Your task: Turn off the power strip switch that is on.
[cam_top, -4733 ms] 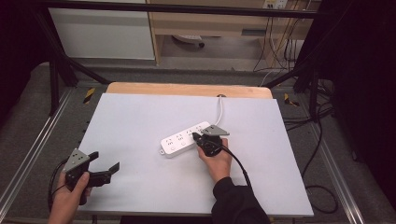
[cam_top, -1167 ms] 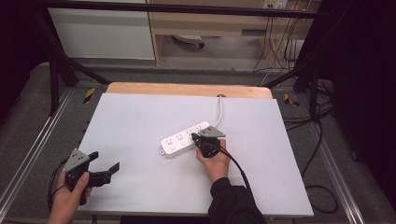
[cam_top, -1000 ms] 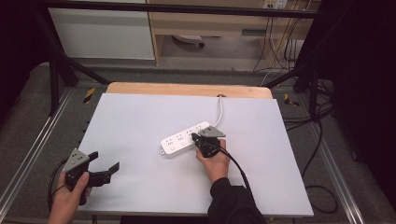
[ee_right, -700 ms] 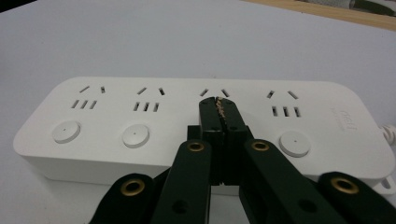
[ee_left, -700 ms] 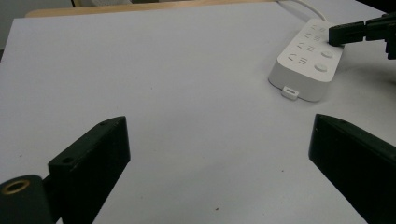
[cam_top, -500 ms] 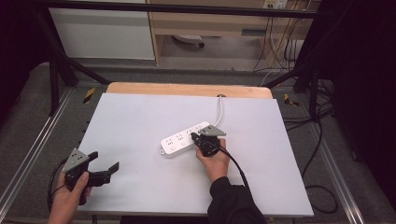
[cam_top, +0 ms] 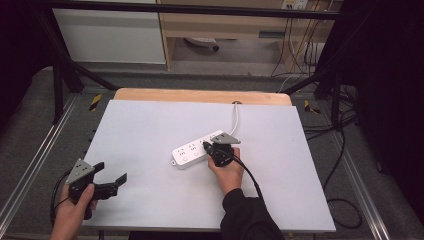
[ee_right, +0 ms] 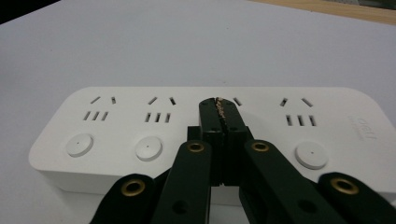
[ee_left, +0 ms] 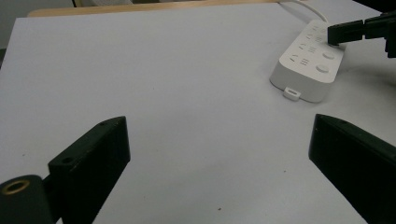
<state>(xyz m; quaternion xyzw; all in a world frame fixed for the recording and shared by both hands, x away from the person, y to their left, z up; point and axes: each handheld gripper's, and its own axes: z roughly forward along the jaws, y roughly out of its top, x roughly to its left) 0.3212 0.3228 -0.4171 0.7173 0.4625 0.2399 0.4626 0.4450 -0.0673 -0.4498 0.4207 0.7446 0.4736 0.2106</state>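
A white power strip (cam_top: 191, 151) with several sockets and round buttons lies slantwise near the middle of the white table (cam_top: 150, 125). My right gripper (cam_top: 205, 145) is shut with nothing between its jaws. In the right gripper view its joined tips (ee_right: 219, 109) rest on top of the strip (ee_right: 140, 121), between the second button (ee_right: 148, 149) and the last one (ee_right: 311, 155). My left gripper (cam_top: 110, 173) is held near the table's front left corner, open and empty. In the left gripper view (ee_left: 219, 126) it faces the strip (ee_left: 308, 65), with the right gripper (ee_left: 343, 32) on it.
The strip's white cable (cam_top: 234, 117) runs back to a hole at the wooden rear edge (cam_top: 200, 95). Metal rails (cam_top: 30, 170) flank the table. Black cables (cam_top: 340, 150) trail on the floor at the right.
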